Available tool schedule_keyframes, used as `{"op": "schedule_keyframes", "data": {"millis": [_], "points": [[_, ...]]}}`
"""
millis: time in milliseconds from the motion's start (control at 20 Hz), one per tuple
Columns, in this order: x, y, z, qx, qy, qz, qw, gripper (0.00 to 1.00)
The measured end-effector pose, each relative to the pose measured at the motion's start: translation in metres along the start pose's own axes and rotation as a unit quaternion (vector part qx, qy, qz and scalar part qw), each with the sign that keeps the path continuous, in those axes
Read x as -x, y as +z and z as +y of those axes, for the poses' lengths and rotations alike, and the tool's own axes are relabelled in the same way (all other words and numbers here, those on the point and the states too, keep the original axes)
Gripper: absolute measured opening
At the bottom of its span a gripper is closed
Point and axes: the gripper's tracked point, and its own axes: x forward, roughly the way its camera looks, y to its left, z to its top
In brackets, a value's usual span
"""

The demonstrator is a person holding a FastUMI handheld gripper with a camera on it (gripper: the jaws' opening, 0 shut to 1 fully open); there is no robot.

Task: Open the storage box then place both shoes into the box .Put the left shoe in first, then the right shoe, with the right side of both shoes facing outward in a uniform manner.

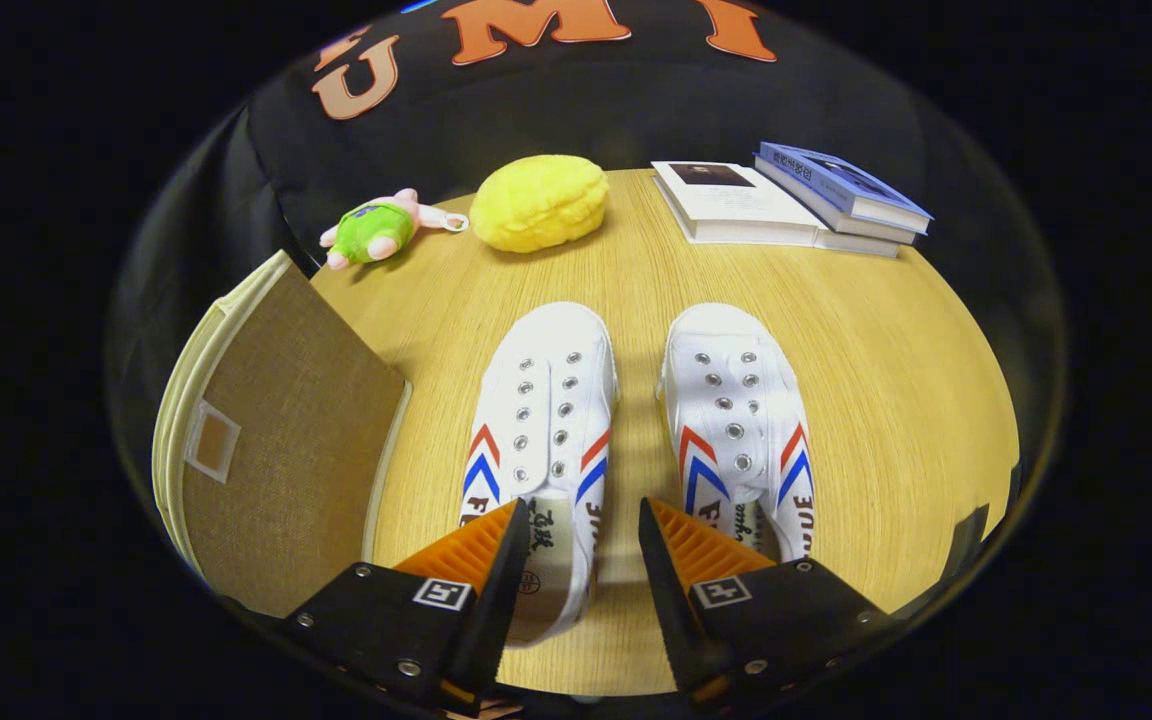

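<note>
My gripper (576, 560) hangs spread and empty low in the frame, above the left shoe (544, 420), probably lining up on its heel. The right shoe (741, 425) lies beside it. The storage box (281, 450), lid apparently closed, sits lower left.

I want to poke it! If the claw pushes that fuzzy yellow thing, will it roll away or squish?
The fuzzy yellow thing looks soft and spongy, so it would probably squish and weigh little. Its lumpy oval shape sits flat on the table, so it would likelier slide or wobble than roll far. The claw is open, far back by the left shoe.
</note>
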Motion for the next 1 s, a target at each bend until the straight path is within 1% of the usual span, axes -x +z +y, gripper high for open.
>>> {"op": "schedule_keyframes", "data": {"millis": [50,100,150,200,250,300,350,400,500,550,650,800,1000], "points": [[-0.004,0.000,0.005,-0.016,0.013,0.001,1.000,0.59],[-0.008,-0.001,0.008,-0.030,0.021,0.003,0.999,0.57],[-0.010,-0.001,0.009,-0.036,0.028,0.005,0.999,0.52],[-0.014,-0.004,0.013,-0.039,0.035,0.008,0.999,0.49],[-0.015,-0.004,0.016,-0.044,0.043,0.007,0.998,0.44],[-0.014,-0.003,0.016,-0.049,0.044,0.003,0.998,0.42],[-0.016,-0.004,0.015,-0.051,0.045,0.002,0.998,0.38],[-0.016,-0.003,0.013,-0.053,0.047,-0.002,0.998,0.37],[-0.013,-0.003,0.011,-0.079,0.053,-0.003,0.995,0.26],[-0.013,-0.003,0.011,-0.091,0.059,0.001,0.994,0.16],[-0.010,-0.001,0.013,-0.098,0.067,0.007,0.993,0.10],[-0.003,0.006,0.020,-0.097,0.066,-0.002,0.993,0.07],[0.021,0.024,0.045,-0.115,0.109,-0.025,0.987,0.07]]}}
